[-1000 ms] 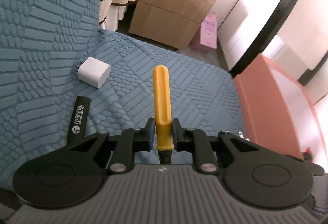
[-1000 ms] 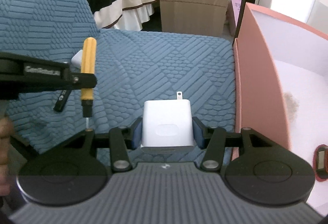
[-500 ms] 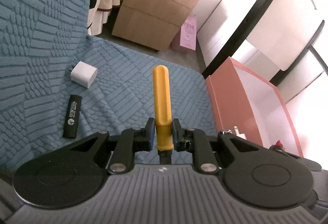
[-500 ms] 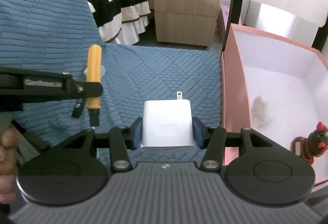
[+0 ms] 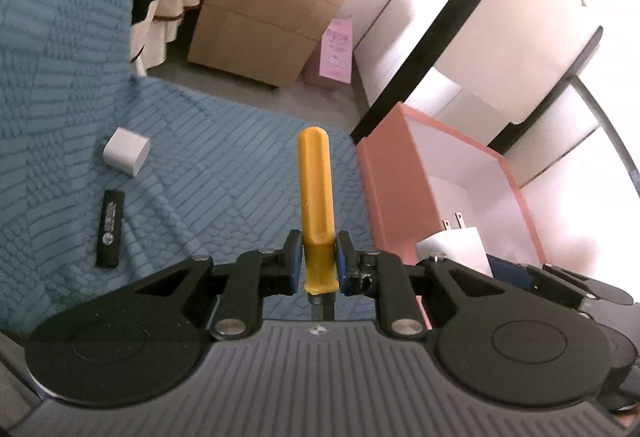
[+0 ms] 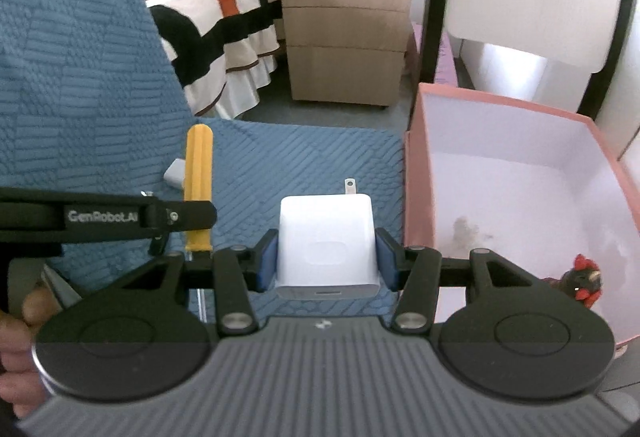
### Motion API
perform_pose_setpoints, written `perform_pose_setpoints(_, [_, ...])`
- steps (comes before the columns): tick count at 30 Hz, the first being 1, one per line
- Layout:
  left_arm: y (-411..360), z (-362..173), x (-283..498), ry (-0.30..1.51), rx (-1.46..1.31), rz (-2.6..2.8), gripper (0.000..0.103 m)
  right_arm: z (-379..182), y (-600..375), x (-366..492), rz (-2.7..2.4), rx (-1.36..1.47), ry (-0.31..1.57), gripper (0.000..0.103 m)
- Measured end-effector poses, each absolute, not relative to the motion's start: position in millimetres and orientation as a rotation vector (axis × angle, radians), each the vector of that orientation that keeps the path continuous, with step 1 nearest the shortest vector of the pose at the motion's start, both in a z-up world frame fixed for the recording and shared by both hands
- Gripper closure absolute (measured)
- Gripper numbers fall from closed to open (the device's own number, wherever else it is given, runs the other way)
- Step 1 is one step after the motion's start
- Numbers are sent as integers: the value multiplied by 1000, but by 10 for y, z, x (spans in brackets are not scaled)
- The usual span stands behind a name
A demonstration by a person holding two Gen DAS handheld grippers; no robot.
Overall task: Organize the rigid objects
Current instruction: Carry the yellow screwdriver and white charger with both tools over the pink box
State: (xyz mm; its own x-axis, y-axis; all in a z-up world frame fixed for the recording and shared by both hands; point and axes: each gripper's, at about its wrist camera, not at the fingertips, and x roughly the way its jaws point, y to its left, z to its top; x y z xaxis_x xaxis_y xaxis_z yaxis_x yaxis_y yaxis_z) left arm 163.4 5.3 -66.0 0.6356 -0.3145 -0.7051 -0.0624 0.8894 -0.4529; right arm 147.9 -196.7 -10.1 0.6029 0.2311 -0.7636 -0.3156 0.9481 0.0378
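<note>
My left gripper (image 5: 317, 263) is shut on a yellow-handled screwdriver (image 5: 314, 197), handle pointing forward, above the blue quilted sofa seat. My right gripper (image 6: 326, 259) is shut on a white plug charger (image 6: 326, 241), prongs forward, held above the seat near the pink box (image 6: 416, 205). The charger also shows in the left wrist view (image 5: 456, 245), and the screwdriver in the right wrist view (image 6: 198, 189). A small white cube adapter (image 5: 126, 151) and a black stick-shaped device (image 5: 110, 229) lie on the seat at left.
The pink box (image 5: 394, 189) with a white inside stands at the seat's right edge and holds a small dark rooster figure (image 6: 582, 279). A wooden drawer cabinet (image 6: 346, 33) and a striped bed (image 6: 208, 9) stand beyond the sofa.
Both grippers have risen and shifted right toward the pink box, each still holding its object. The box's inside now shows more fully.
</note>
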Motion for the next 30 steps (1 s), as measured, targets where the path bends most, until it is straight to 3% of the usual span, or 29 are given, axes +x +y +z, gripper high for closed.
perform_pose_setpoints(17, [-468, 117, 2133, 805, -460, -264, 82, 587, -2534, 1806, 249, -57, 771, 50])
perform_pose_setpoints(30, [-1259, 316, 2439, 792, -438, -269, 82, 644, -3145, 1975, 243, -51, 756, 50])
